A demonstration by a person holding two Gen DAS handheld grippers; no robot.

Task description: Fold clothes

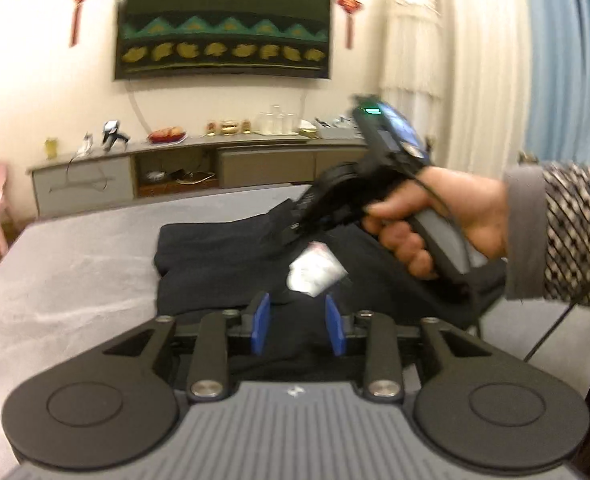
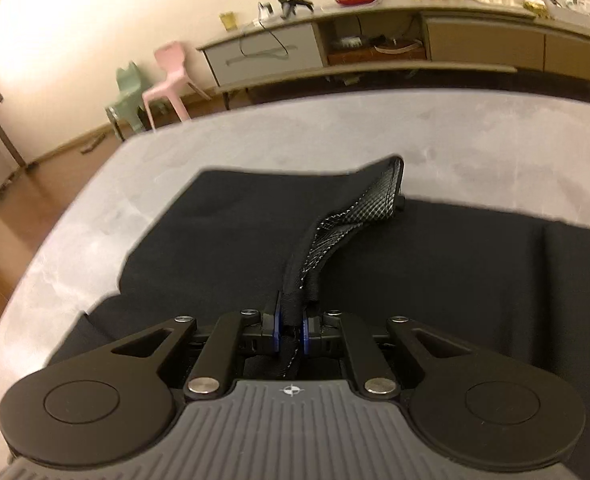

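My right claw [image 2: 291,330] is clamped on a raised band of the dark garment [image 2: 435,272]: the blue pads pinch a doubled hem with mesh lining, and that strip runs up and away from the jaws toward a lifted corner at the far edge. The rest of the garment lies spread on the grey bed [image 2: 255,136], stretching mostly to my right and also down to the left of the claw. Its long axis looks to run across my view, left to right, though the right end is cut off.

My left claw [image 1: 298,322] hangs spread apart with nothing between the pads, low over the near part of the same garment. A white label [image 1: 313,274] lies just beyond it. So the held edge belongs to the right; I judge any fold turns on carrying that strip across the flat cloth, with the left free to pin or take another edge.
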